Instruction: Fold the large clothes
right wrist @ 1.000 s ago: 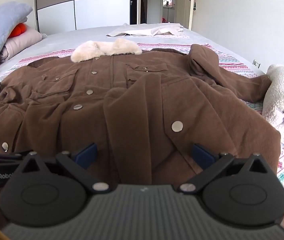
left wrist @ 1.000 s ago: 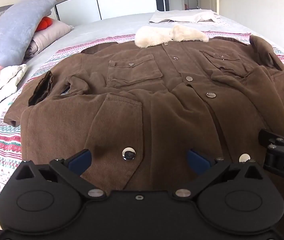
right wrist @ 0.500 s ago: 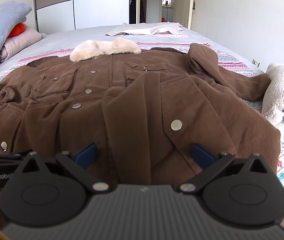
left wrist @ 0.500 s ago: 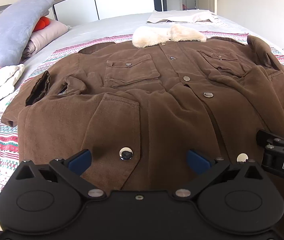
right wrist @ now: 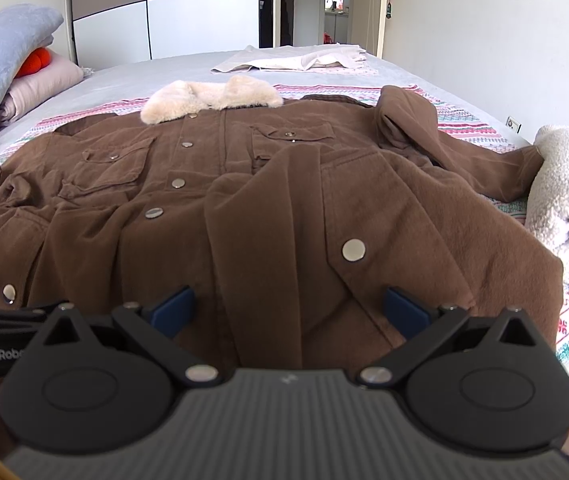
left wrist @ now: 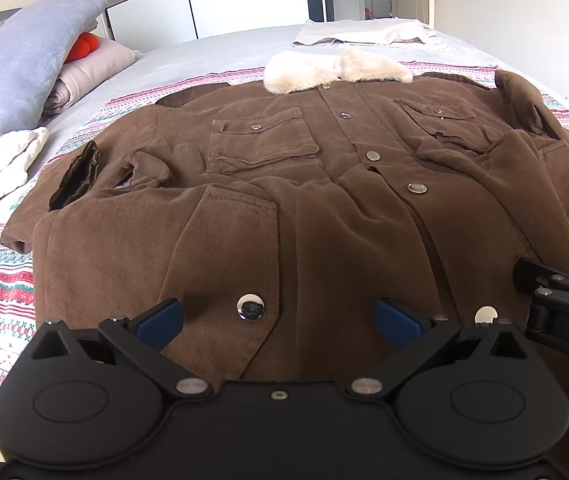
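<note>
Fingers (left wrist: 160, 318) of both grippers spread wide above the brown coat (left wrist: 324, 208), its fur collar (left wrist: 332, 70) pointing away.

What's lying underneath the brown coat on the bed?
The brown coat lies on a striped patterned blanket, visible around its edges, over a grey bedsheet. Anything directly beneath the coat is hidden.

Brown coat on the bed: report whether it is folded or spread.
Spread: the brown coat lies front-up on the bed, buttoned, fur collar at the far end.
</note>
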